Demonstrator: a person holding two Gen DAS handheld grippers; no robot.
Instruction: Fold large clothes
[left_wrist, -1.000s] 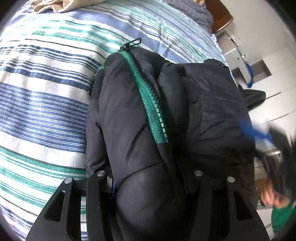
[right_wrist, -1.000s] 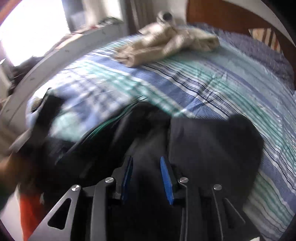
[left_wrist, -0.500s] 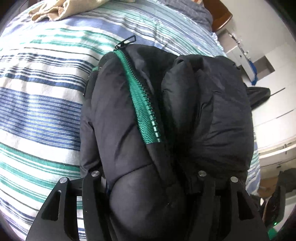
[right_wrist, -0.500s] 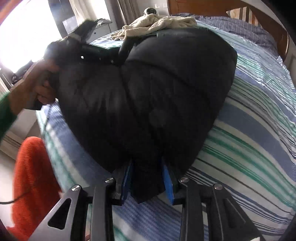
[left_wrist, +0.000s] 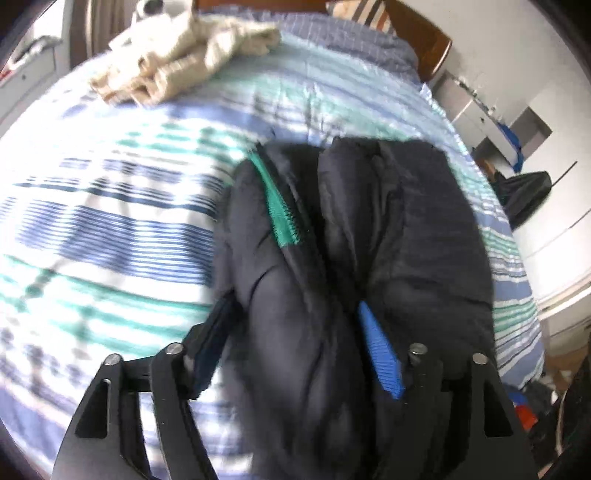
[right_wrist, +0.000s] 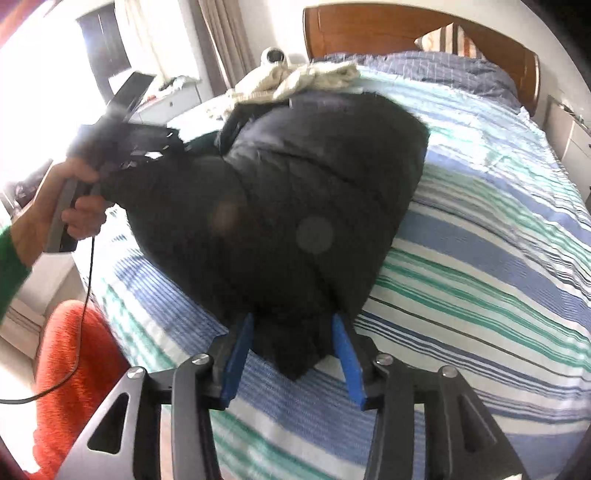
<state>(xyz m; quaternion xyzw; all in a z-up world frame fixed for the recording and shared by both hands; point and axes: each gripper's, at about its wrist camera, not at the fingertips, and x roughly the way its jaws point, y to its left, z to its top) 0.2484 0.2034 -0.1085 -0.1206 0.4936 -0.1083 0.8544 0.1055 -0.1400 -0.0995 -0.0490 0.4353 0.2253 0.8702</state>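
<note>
A black puffer jacket (left_wrist: 388, 229) with a green zipper (left_wrist: 280, 210) lies folded in a bundle on the striped bed (left_wrist: 110, 229). In the left wrist view my left gripper (left_wrist: 295, 350) straddles the jacket's near end. Its jaws are opening and one blue pad (left_wrist: 380, 354) shows bare beside the fabric. In the right wrist view the jacket (right_wrist: 295, 192) fills the middle. My right gripper (right_wrist: 293, 356) has the jacket's bottom corner between its blue pads (right_wrist: 236, 354), its jaws opening and slack around the cloth. A hand in a green sleeve holds the left gripper (right_wrist: 162, 144) at the jacket's far left side.
A heap of beige clothing (left_wrist: 184, 62) lies at the far end of the bed below a wooden headboard (right_wrist: 406, 29) and a striped pillow (right_wrist: 450, 42). White drawers (left_wrist: 480, 118) and a dark bag (left_wrist: 524, 195) stand right of the bed. Something orange (right_wrist: 74, 369) sits by its near left edge.
The left gripper has lifted and drawn back, and its jaws have spread off the jacket. The right gripper swung round to the jacket's bottom corner, gripped it, and has now spread its pads.
</note>
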